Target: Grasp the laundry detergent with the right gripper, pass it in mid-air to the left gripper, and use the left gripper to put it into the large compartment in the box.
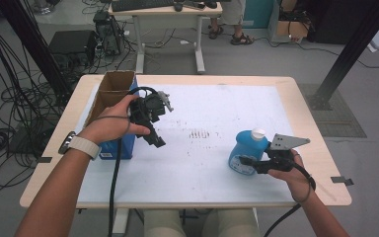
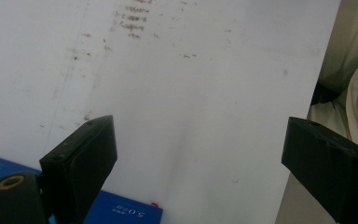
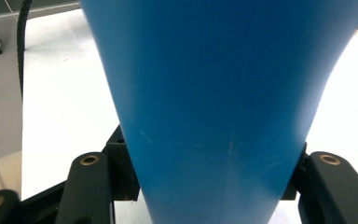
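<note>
**Blue bottle gripped at the near right of the worktop**

Nearest the person, the right gripper [image 1: 249,162] has its jaws clamped on the blue bottle [image 1: 246,150], pressing its body from both sides; in the right gripper view the bottle's blue wall [image 3: 223,102] rises between the two black jaws. The bottle stands on the white sheet [image 1: 212,163] that covers the worktop [image 1: 301,94], at the near right, with its white cap [image 1: 258,133] on top. The right hand [image 1: 293,173] comes in from the bottom edge.

Further in and to the left, the left hand [image 1: 113,121] holds the left gripper [image 1: 158,140] above the sheet, its jaws wide apart with nothing between them, pointing down toward the sheet. Just beside that hand stands a blue box [image 1: 118,148]. Behind it, at the far left of the worktop, sits an open cardboard box [image 1: 113,86].
</note>
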`<action>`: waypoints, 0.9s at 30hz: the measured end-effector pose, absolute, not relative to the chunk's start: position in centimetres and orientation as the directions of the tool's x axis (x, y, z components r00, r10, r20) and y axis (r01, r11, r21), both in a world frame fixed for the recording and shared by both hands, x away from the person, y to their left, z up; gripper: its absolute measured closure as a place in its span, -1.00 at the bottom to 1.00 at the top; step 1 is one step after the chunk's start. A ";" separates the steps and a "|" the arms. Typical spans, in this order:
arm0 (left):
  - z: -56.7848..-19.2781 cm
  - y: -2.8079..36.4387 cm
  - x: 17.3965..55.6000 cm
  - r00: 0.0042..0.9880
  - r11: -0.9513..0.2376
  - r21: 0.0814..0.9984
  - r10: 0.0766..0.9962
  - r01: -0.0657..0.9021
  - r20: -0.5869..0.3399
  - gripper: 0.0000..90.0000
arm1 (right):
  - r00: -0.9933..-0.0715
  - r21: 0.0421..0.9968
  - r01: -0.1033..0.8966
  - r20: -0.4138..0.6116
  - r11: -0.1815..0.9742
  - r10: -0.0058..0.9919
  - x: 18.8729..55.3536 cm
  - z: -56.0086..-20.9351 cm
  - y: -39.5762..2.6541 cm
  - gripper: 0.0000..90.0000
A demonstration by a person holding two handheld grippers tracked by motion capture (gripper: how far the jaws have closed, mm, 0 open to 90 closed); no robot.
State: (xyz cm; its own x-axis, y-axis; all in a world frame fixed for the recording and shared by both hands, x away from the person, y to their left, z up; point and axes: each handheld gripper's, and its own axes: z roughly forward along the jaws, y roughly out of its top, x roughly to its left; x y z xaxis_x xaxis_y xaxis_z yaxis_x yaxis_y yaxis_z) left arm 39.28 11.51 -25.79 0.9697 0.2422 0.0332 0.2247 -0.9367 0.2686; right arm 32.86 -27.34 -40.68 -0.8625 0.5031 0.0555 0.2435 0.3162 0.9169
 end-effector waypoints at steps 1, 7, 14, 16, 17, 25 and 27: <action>-25.8 11.5 39.3 0.970 -0.937 0.268 0.242 0.225 0.033 -0.77 | -0.863 0.917 0.244 0.056 0.317 0.502 32.9 -40.7 -27.3 -0.06; -25.7 11.6 39.2 0.969 -0.936 0.266 0.246 0.229 0.035 -0.77 | -0.864 0.915 0.243 0.053 0.323 0.500 32.9 -40.6 -27.4 -0.06; -25.4 11.5 39.0 0.965 -0.933 0.266 0.259 0.241 0.034 -0.77 | -0.870 0.913 0.235 0.045 0.333 0.490 33.1 -40.5 -27.4 -0.05; -25.1 11.5 38.9 0.963 -0.931 0.269 0.266 0.247 0.035 -0.77 | -0.868 0.911 0.246 0.056 0.330 0.493 33.2 -40.4 -27.4 -0.05; -25.0 11.5 38.9 0.964 -0.932 0.268 0.265 0.245 0.037 -0.77 | -0.870 0.911 0.243 0.052 0.334 0.491 33.2 -40.4 -27.4 -0.05; -23.2 11.0 38.1 0.954 -0.925 0.271 0.292 0.266 0.061 -0.79 | -0.891 0.918 0.229 0.065 0.322 0.448 33.1 -39.4 -26.6 -0.05; -22.6 10.7 37.8 0.955 -0.925 0.278 0.288 0.259 0.069 -0.79 | -0.901 0.916 0.220 0.058 0.337 0.430 33.1 -38.8 -26.4 -0.05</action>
